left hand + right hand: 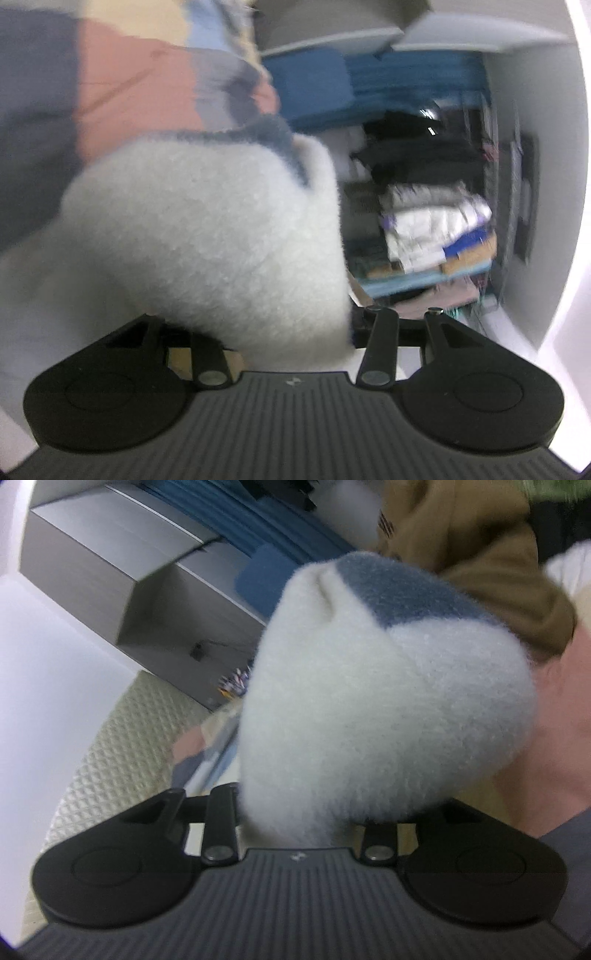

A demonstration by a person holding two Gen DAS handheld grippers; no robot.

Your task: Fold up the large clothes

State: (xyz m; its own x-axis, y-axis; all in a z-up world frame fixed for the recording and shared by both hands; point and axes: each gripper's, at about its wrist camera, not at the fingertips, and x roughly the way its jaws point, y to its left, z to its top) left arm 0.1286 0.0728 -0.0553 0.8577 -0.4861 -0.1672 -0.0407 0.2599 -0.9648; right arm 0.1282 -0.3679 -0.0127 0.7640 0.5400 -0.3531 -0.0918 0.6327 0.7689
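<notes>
thick white fleece garment with a grey-blue patch bulges right against both lenses. my left gripper and right gripper each pinch a bunch of it, raised. fingertips are buried; a shallow bite could slip.

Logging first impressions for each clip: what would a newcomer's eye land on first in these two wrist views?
A fluffy white fleece garment with a grey-blue band fills the middle of both views, bunched in the left gripper and in the right gripper. Behind it, the left view shows a stack of folded clothes at right; the right view shows a brown garment at upper right.
</notes>
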